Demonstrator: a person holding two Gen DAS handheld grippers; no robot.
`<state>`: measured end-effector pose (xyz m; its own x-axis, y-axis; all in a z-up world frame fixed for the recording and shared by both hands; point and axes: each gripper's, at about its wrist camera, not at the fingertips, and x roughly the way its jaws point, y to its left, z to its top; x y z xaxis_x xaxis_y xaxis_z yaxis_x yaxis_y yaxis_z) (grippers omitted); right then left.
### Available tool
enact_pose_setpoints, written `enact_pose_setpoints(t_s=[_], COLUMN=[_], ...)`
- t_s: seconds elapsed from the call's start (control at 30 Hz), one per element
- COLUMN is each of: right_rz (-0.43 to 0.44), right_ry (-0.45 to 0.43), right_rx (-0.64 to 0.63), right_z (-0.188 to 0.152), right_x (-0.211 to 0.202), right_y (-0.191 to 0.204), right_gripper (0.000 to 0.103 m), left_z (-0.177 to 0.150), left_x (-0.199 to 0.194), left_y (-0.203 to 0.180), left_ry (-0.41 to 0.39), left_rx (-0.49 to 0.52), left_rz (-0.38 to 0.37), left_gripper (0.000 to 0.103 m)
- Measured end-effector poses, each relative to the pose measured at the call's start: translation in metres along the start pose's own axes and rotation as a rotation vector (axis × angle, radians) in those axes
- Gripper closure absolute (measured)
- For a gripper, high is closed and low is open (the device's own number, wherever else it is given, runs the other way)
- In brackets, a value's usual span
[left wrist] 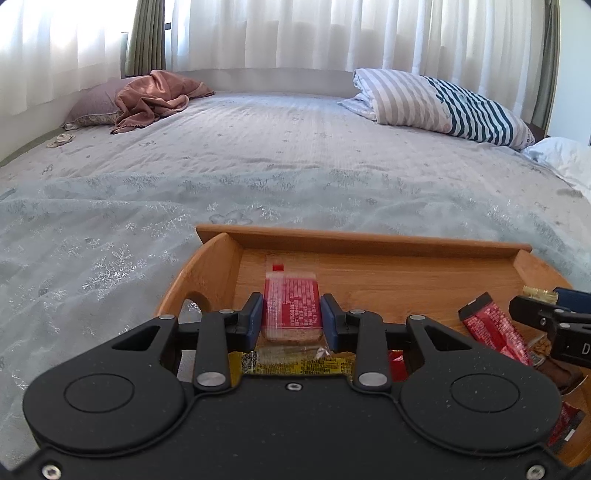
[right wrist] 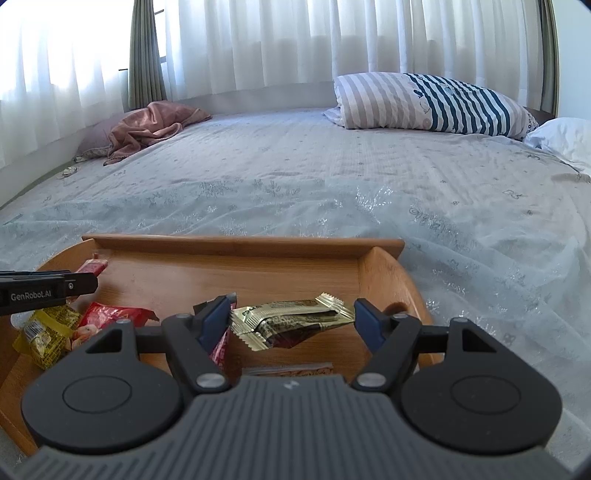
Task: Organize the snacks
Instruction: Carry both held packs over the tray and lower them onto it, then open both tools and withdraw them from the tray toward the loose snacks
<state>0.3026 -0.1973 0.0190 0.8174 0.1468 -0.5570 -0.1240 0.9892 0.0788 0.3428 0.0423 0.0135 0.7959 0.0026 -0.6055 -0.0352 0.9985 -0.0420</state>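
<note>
Snacks fill a wooden tray (left wrist: 369,242) on a bed (left wrist: 258,147) as we work with two tools. Our left tool (left wrist: 291,314) has its blue pads pressed on the sides of a red snack bar (left wrist: 291,301), holding it above the tray's left end. Our right tool (right wrist: 291,319) stands wide apart around a gold wrapper (right wrist: 291,321) lying on the tray floor; we see its pads clear of the wrapper. Yellow packets (right wrist: 44,332) and red packets (right wrist: 114,314) lie beside it. A striped pillow (left wrist: 443,103) rests by the curtains (left wrist: 332,33).
</note>
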Motion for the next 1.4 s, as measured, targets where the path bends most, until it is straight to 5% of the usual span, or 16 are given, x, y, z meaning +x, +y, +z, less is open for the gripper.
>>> enact_pose_setpoints(t_s=[0.87,1.17,1.4], right_rz=[0.011,0.013,-0.005], right_ry=[0.011,0.000,-0.013], right_rx=[0.028,0.046,0.049], right_z=[-0.003,-0.004,0.000], right_x=[0.005,0.002,-0.006], right_y=[-0.005,-0.007,-0.006], right_gripper=[0.026,0.014,0.010], left_z=[-0.004,-0.003,-0.003], left_x=[0.008,0.003,-0.014], left_y=[-0.001,-0.003,-0.010], left_ry=[0.019,0.003,-0.030], left_rx=[0.014,0.019,0.065], left_rz=[0.010,0.018,0.019], left_gripper=[0.070,0.045,0.015])
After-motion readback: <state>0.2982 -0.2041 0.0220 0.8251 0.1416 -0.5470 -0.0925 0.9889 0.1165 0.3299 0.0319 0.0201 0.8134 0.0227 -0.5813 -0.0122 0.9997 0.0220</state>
